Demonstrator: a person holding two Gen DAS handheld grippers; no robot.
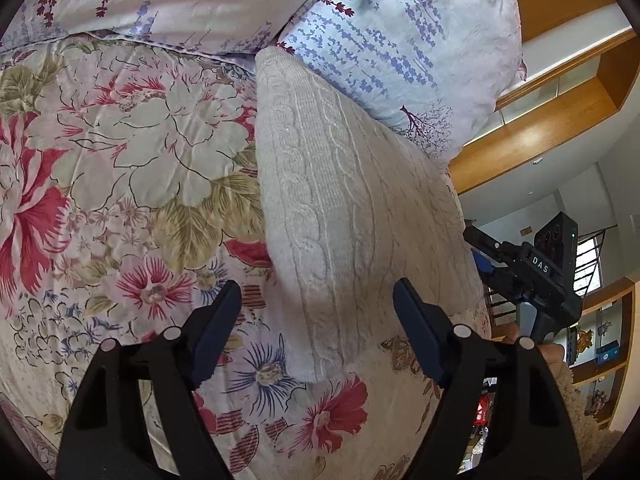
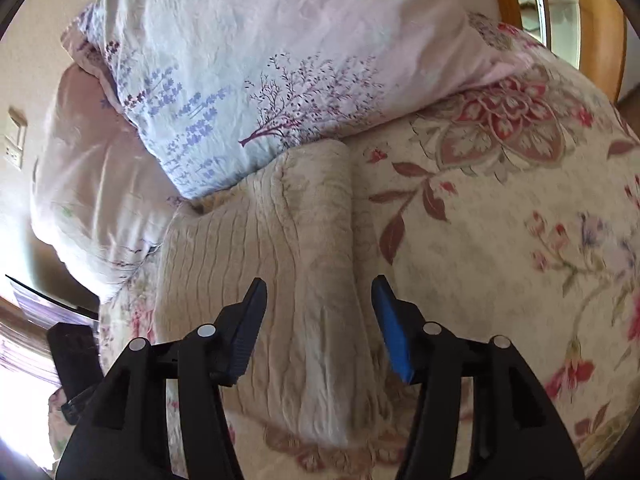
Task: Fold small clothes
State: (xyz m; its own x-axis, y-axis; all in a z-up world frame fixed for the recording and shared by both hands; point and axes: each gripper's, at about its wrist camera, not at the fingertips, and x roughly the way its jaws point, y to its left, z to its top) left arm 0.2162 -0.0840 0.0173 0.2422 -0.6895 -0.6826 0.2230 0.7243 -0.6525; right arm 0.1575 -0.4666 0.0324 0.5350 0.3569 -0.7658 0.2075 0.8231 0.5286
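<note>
Left wrist view: the left gripper [image 1: 316, 312] stands wide, holding nothing, its fingers either side of the near end of the sweater [image 1: 340, 200]; the sweater (cream, cable-knit, already a long narrow bundle) lies on the floral quilt [image 1: 120, 152] and runs away toward the pillow [image 1: 400, 48], which it meets at its far end; the right gripper [image 1: 480, 240] shows at the sweater's right edge, its fingertips hidden from here. The quilt to the left is open and gives plenty of room for a sweep; to the right the bed ends close by, and a wooden shelf [image 1: 560, 92] stands beyond.

Right wrist view: the right gripper [image 2: 318, 312] is also wide and empty, straddling a raised fold of the sweater [image 2: 280, 260]; the pillow [image 2: 260, 80] overhangs the far end; bare quilt [image 2: 500, 240] spreads to the right, and the left gripper [image 2: 76, 364] sits low at the left.

Risks, as I judge them: closing on the thick fold could pinch the quilt along with the knit, since both are soft and lie touching; a shallow bite might take one layer only, so the bundle would open on lifting; a fold toward the pillow could snag there; dragging toward the near edge could slide the sweater off the bed.
</note>
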